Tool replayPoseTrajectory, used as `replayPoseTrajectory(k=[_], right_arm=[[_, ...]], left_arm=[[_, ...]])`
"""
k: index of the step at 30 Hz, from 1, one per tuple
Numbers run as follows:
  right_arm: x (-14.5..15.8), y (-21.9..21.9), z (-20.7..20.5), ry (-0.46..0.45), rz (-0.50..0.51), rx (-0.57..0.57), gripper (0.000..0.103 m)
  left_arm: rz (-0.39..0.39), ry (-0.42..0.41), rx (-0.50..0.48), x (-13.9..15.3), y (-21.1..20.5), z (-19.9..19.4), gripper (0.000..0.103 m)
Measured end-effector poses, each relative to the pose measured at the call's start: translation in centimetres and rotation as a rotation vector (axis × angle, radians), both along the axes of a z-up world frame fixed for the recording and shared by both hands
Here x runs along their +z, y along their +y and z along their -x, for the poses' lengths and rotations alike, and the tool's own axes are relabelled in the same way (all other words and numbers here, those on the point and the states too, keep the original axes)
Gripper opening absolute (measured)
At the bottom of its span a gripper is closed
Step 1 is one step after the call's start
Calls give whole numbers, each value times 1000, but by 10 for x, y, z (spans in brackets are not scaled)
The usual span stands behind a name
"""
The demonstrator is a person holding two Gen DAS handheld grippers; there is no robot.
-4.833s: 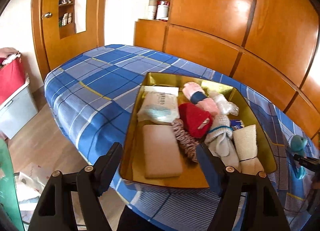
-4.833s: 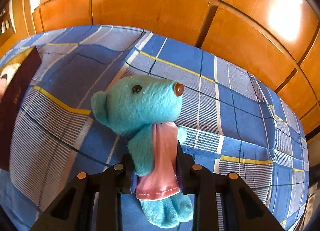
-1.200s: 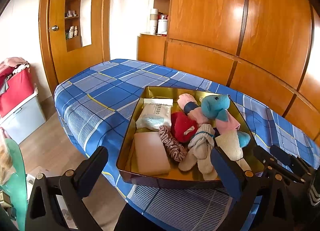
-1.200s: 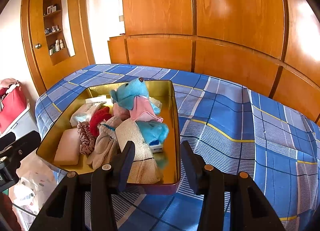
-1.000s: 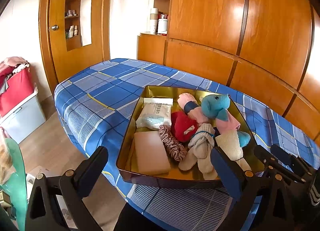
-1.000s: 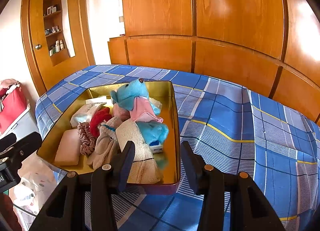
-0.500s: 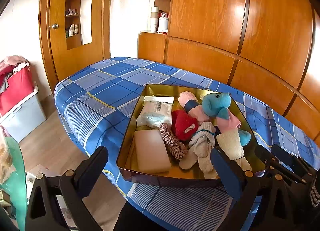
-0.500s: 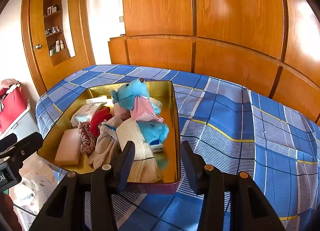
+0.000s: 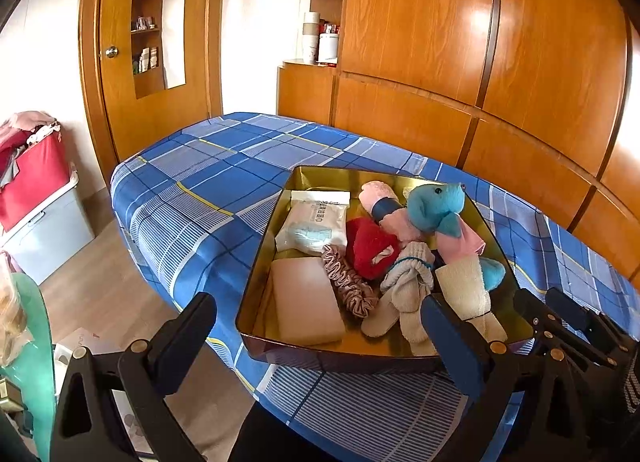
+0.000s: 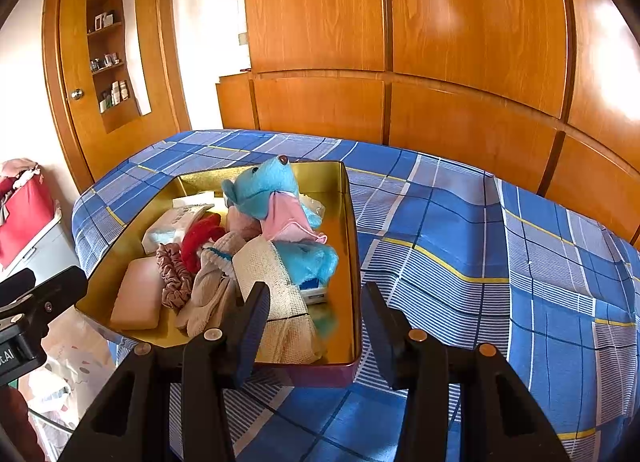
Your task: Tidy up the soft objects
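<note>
A turquoise plush bear (image 10: 260,188) with a pink cloth at its neck lies on its back atop the pile in the gold tin (image 10: 352,246), which sits on the blue plaid bed (image 10: 460,242). Around it lie a red knit piece (image 9: 370,248), a pink scrunchie (image 9: 348,282), cream socks (image 9: 404,294) and a wipes packet (image 9: 314,224). The left gripper (image 9: 316,326) is wide open and the right gripper (image 10: 314,318) partly open, both empty.

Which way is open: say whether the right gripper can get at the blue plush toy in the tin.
Probably yes: the right gripper is open and empty, and the blue plush toy lies topmost in the gold tin, nothing covering it.
</note>
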State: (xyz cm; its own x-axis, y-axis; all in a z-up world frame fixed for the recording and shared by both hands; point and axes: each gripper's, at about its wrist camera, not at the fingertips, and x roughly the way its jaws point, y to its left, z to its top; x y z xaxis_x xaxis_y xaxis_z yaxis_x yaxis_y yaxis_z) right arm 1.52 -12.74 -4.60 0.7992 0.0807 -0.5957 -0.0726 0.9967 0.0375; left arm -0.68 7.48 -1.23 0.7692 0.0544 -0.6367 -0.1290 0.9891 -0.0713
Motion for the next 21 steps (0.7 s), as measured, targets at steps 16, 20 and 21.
replayPoseTrajectory(k=[16, 20, 21], right_arm=[[-2, 0, 0, 3, 8, 6, 47], [-3, -1, -1, 5, 10, 5, 47], [-4, -1, -1, 6, 9, 5, 47]], left_arm=[[-26, -15, 1, 4, -4, 2, 103], [-55, 2, 28, 1, -5, 0, 103], [-36, 10, 24, 0, -4, -1, 103]])
